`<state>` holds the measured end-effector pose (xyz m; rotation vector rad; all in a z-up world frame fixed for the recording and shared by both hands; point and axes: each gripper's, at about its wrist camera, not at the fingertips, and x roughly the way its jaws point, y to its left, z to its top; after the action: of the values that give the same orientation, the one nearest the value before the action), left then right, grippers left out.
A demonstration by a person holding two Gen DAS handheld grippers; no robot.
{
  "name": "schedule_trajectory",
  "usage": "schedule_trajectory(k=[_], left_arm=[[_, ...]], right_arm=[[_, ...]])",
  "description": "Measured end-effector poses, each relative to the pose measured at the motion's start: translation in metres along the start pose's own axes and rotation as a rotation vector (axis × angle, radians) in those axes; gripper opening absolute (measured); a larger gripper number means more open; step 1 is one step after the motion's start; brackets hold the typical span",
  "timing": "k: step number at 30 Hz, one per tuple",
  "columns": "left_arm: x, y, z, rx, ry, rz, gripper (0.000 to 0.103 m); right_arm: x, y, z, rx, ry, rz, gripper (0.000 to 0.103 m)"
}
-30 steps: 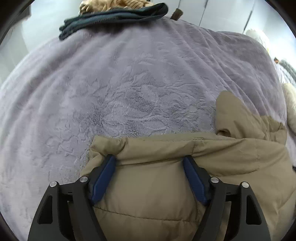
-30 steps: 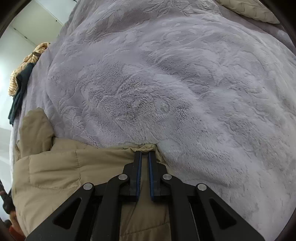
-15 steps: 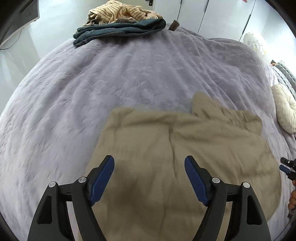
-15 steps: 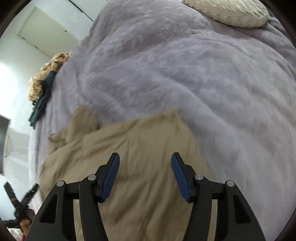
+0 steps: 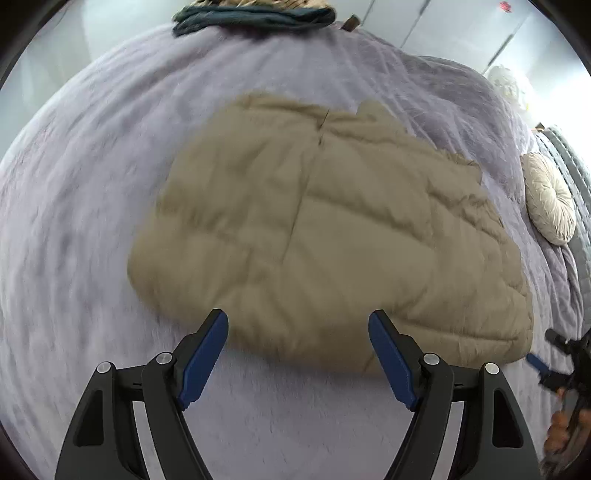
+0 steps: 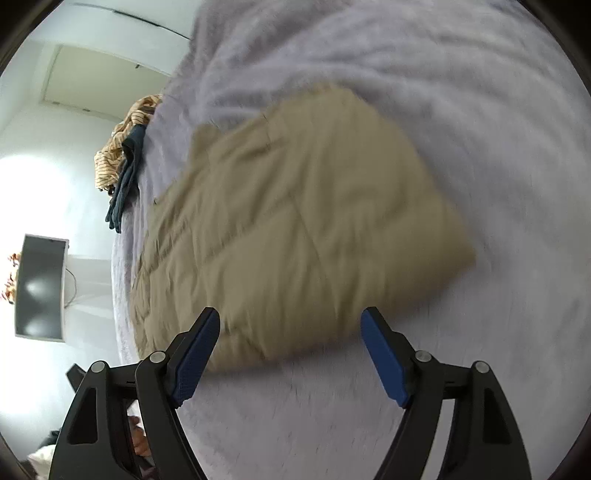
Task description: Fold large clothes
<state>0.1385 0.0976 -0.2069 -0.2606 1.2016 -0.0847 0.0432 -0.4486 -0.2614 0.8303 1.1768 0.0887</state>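
A folded tan jacket [image 5: 325,236] lies flat on a bed under a lilac blanket [image 5: 92,229], filling the centre of both wrist views. The left gripper [image 5: 297,354] hangs above the jacket's near edge at the bottom of the frame, jaws spread wide with nothing between them. The right gripper [image 6: 288,350] is opening, its jaws likewise clear of the fabric. Dark and striped clothes [image 5: 255,13] sit piled at the top edge, a round cushion [image 5: 550,199] at far right.
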Motion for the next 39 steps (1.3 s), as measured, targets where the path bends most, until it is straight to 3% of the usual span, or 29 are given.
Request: schedule_trajectory(k=[3,6,11,14,17,27,32,35,39], left_arm=[[0.001,-0.001,-0.013,0.004,0.016,0.017,0.080],[-0.002,-0.001,-0.021,0.003,0.005,0.022,0.102],[-0.003,0.002,-0.026,-0.024,-0.017,0.014,0.102],[0.002,0.008,-0.027,-0.055,-0.003,-0.003,0.102],[0.004,0.015,-0.027,-0.089,-0.005,-0.032,0.102],[0.006,0.050,-0.018,-0.219,-0.050,-0.091,0.102],[0.030,0.064,-0.016,-0.288,-0.005,-0.235,0.102],[0.056,0.073,-0.015,-0.371,0.034,-0.333,0.102],[0.067,0.074,0.002,-0.439,-0.043,-0.397,0.102]], right_arm=[[0.010,-0.009,-0.010,0.051,0.032,0.007,0.081],[0.019,-0.015,-0.018,0.075,0.048,0.004,0.081],[0.028,-0.020,-0.026,0.109,0.053,0.024,0.081],[0.036,-0.020,-0.028,0.128,0.057,0.061,0.097],[0.041,-0.019,-0.030,0.137,0.051,0.085,0.103],[0.054,-0.020,-0.032,0.220,-0.037,0.184,0.103],[0.071,-0.031,-0.029,0.296,-0.030,0.234,0.103],[0.087,-0.035,-0.026,0.357,-0.003,0.308,0.103],[0.106,-0.030,-0.013,0.378,0.010,0.392,0.103]])
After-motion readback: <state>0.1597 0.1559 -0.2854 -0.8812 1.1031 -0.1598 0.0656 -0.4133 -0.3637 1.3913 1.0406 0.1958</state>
